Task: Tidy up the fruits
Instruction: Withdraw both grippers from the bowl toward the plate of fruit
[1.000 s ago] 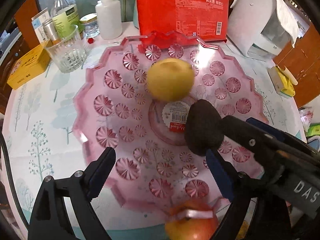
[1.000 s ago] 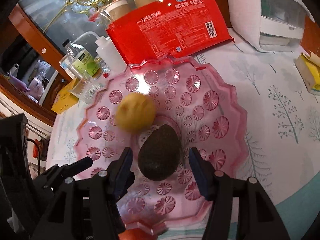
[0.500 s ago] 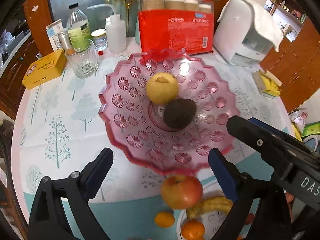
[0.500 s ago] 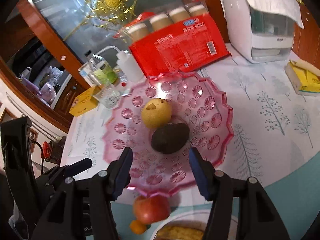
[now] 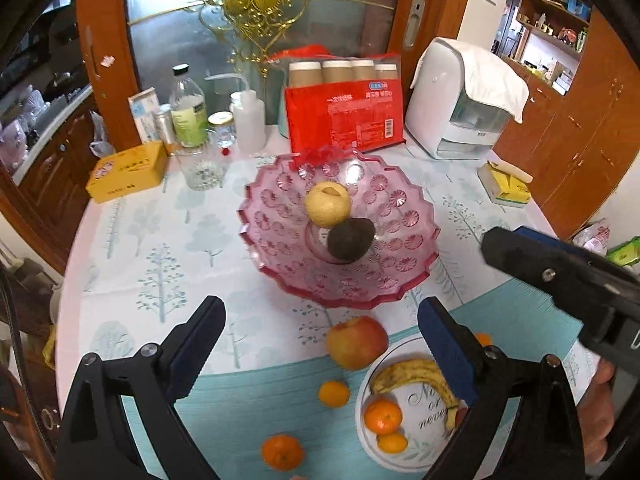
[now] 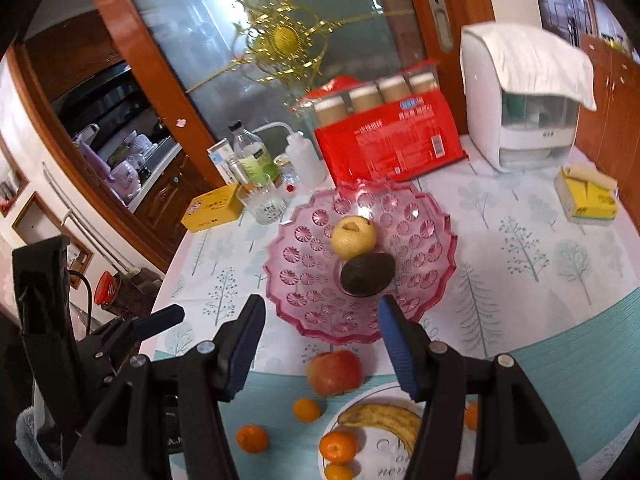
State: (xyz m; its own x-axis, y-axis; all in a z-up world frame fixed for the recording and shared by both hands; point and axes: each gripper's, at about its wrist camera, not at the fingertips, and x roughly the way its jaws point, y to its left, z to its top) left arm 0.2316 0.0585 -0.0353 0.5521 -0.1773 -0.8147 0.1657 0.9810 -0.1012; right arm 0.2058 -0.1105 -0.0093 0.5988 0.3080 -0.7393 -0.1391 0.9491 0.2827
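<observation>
**A:** Why do both tools hang so high over the desk (image 5: 132,248)?

**B:** I judge it a pause between fruits. The left tool (image 5: 320,344) has its jaws spread wide with nothing between them, and the right tool (image 6: 320,336) is the same: wide and empty. From that height either one can choose its next piece.

**A:** What is already sorted?

**B:** The pink glass dish (image 5: 404,216) holds a yellow pear (image 5: 328,204) and a dark avocado (image 5: 351,240), touching each other at its middle, where the dish is lowest, so they likely settle together there.

**A:** And what remains?

**B:** A red apple (image 5: 357,342) sits on the desk just beside the dish's near rim, touching the white plate (image 5: 424,408). The plate carries a banana (image 5: 408,376) and some mandarins. Two more mandarins (image 5: 282,451) lie loose on the teal cloth.

**A:** Which goes next?

**B:** Probably the apple: it lies between both tools' jaws in each wrist view, nearest the dish.
</observation>
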